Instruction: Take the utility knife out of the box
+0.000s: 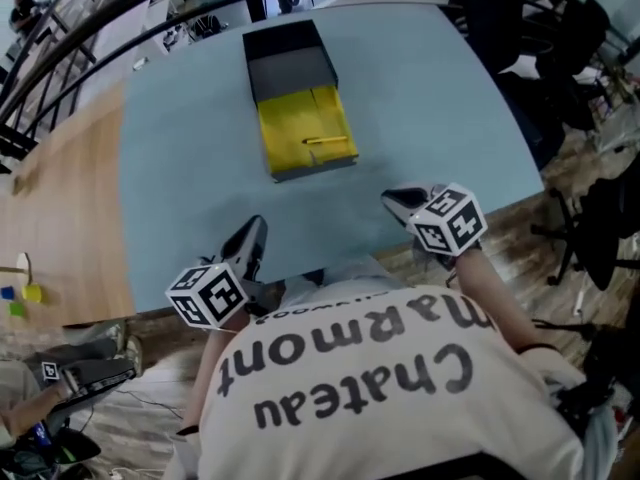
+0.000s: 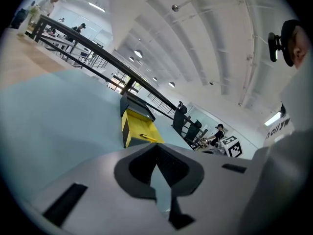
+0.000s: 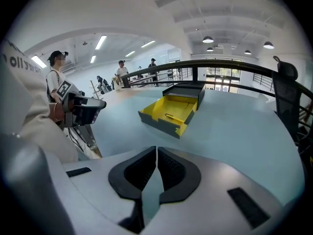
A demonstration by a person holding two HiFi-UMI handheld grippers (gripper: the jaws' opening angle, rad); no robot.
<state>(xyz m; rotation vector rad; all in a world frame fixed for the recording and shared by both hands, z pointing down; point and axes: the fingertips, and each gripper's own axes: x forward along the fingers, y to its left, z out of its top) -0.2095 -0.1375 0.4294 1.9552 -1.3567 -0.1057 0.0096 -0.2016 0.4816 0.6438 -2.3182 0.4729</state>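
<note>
An open box (image 1: 300,118) with a grey lid and a yellow inside lies on the light blue table (image 1: 190,158), at its far middle. A yellow utility knife (image 1: 326,141) lies in the yellow tray, toward its near end. My left gripper (image 1: 254,230) is near the table's front edge, well short of the box, shut and empty. My right gripper (image 1: 392,199) is over the front right of the table, also shut and empty. The left gripper view shows the box (image 2: 138,125) and knife (image 2: 147,136) beyond the left gripper (image 2: 157,148). The right gripper view shows the box (image 3: 171,112) and knife (image 3: 172,116) ahead of the right gripper (image 3: 156,151).
A wooden surface (image 1: 60,198) adjoins the table on the left, with small coloured blocks (image 1: 22,294) on it. A black railing (image 1: 120,13) runs behind. Black office chairs (image 1: 590,218) stand at the right. Another gripper device (image 1: 85,373) lies low at the left. People stand in the distance.
</note>
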